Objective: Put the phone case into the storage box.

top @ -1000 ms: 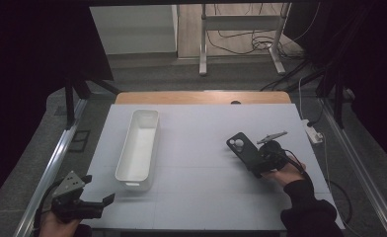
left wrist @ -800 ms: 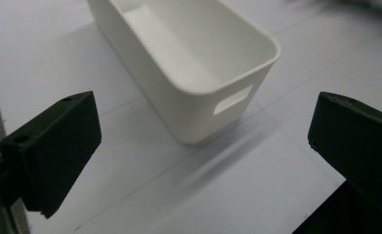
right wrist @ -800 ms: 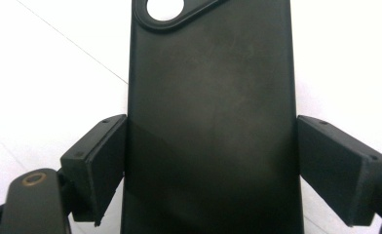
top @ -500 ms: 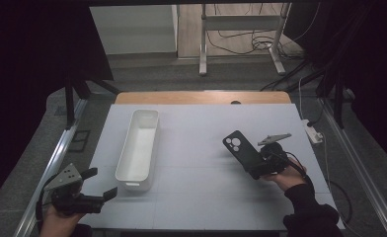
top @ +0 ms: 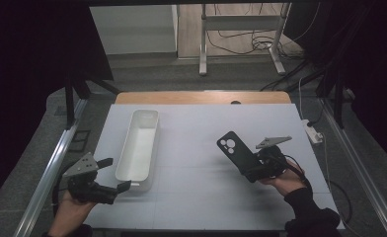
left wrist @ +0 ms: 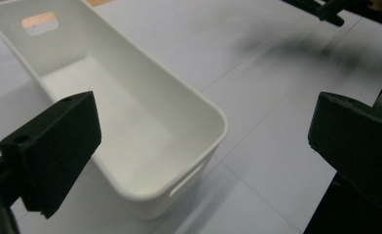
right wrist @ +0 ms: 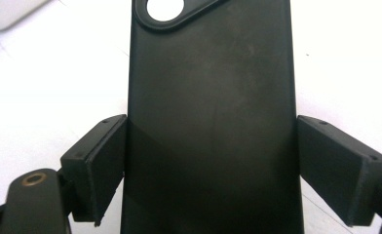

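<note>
Nearest the person, at the table's (top: 201,197) front left corner, the left gripper (top: 116,174) sits in the left hand (top: 72,207), jaws spread wide w/ nothing between them. It points toward the near end of the white bin (top: 139,148). In the left gripper view the bin's (left wrist: 130,122) near end lies just ahead of and between the jaw tips, not touching; inside is bare, w/ a slot handle cut in the near wall and another in the far wall. No writing on the bin.

At the right side, a bit farther in, the right hand (top: 280,180) holds the right gripper (top: 246,165), jaws clamped on a black phone case (top: 233,150) across its width. The case is lifted off the table, tilted up, camera cutout end pointing away from the hand and toward the table's middle. In the right gripper view both pads press the case's (right wrist: 211,97) long edges; the back faces the camera, matte, no logo or text readable.

Bin and case are well apart. Farther off, a wooden strip (top: 201,97) runs along the table's back edge; beyond, a metal stand (top: 241,29) and cables (top: 241,42) on the floor. A white power strip (top: 311,129) lies off the table's right edge.
</note>
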`<control>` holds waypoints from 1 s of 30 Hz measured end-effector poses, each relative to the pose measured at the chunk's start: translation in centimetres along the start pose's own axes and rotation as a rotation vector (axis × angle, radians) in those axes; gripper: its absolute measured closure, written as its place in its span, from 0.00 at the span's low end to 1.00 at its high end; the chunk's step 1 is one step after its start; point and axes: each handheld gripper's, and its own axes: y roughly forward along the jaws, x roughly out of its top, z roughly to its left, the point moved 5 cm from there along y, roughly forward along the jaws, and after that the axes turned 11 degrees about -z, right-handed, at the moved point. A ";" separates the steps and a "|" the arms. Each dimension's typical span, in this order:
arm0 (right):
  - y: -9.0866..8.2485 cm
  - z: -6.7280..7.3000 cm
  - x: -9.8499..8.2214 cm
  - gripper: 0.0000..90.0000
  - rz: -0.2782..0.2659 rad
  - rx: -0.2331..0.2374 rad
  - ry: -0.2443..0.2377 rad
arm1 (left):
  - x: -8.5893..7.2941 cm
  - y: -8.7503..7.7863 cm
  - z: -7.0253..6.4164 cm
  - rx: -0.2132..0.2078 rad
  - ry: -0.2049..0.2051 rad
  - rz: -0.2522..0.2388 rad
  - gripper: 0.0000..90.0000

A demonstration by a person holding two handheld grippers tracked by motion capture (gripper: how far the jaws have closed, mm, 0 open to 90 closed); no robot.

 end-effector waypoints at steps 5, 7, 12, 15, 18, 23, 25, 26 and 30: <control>-0.3 0.5 0.2 0.17 -0.020 0.022 0.001 | 0.9 1.1 -0.2 -0.026 0.020 -0.004 0.00; -0.4 0.8 0.3 0.17 -0.027 0.034 0.001 | 1.2 1.5 -0.3 -0.036 0.020 -0.008 0.00; -0.7 1.7 0.5 0.17 -0.050 0.068 -0.014 | 2.1 2.9 -0.4 -0.065 0.036 -0.007 0.00; -0.9 2.2 0.7 0.17 -0.059 0.085 -0.021 | 2.5 3.7 -0.5 -0.095 0.044 -0.011 0.00; -1.0 2.7 0.8 0.16 -0.069 0.101 -0.033 | 2.8 4.2 -0.6 -0.116 0.046 -0.014 0.00; -1.2 3.6 1.0 0.17 -0.082 0.133 -0.045 | 3.5 5.4 -1.0 -0.153 0.067 -0.007 0.00; -1.2 3.9 1.1 0.17 -0.085 0.141 -0.048 | 3.6 5.9 -1.1 -0.168 0.078 -0.003 0.00; -1.2 4.1 1.1 0.17 -0.085 0.145 -0.051 | 3.7 6.1 -1.2 -0.175 0.083 -0.001 0.00; -1.2 4.7 1.2 0.16 -0.089 0.166 -0.059 | 4.1 7.0 -1.5 -0.205 0.095 -0.002 0.00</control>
